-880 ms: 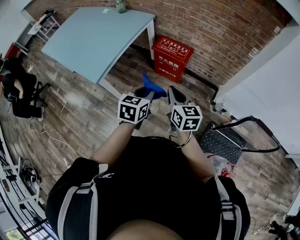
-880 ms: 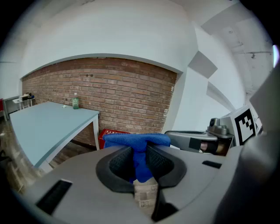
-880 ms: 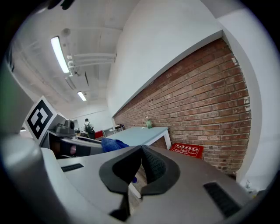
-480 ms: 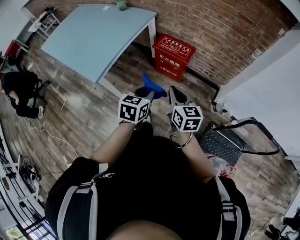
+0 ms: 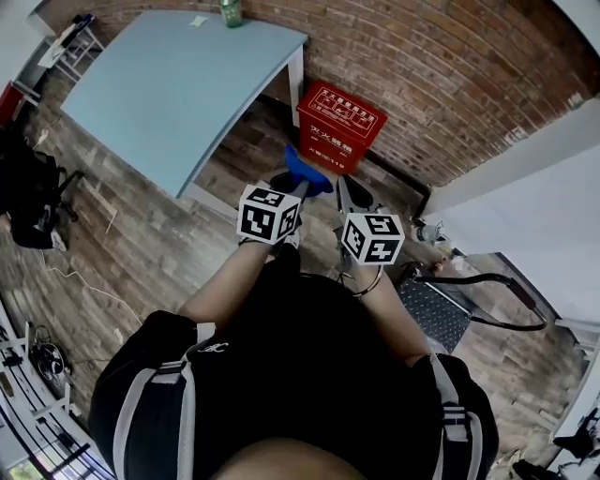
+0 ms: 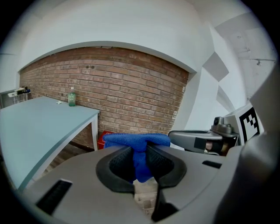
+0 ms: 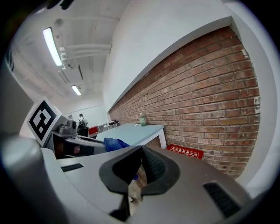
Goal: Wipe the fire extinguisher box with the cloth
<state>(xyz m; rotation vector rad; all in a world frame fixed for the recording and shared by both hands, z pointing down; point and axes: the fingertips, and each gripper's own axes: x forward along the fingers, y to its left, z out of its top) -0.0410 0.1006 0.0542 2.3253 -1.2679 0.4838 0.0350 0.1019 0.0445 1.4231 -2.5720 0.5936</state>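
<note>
The red fire extinguisher box [image 5: 341, 126] stands on the floor against the brick wall, beside a table leg; it also shows as a red box [image 6: 105, 139] and a red lid [image 7: 185, 151] in the gripper views. My left gripper [image 5: 298, 182] is shut on a blue cloth [image 5: 305, 172], whose folds bulge out past the jaws as blue cloth [image 6: 138, 148]. My right gripper [image 5: 349, 191] is held level beside it, jaws shut with nothing between them. Both grippers hang in the air short of the box.
A light blue table [image 5: 169, 84] stands at the left against the brick wall [image 5: 450, 75], with a green bottle [image 5: 231, 11] on its far edge. A treadmill [image 5: 441, 300] lies at the right. Wooden floor [image 5: 141, 234] runs under me.
The box and table have shifted nearer and lower in the head view, so I have moved toward the wall. Both grippers keep the same pose, cloth still held.
</note>
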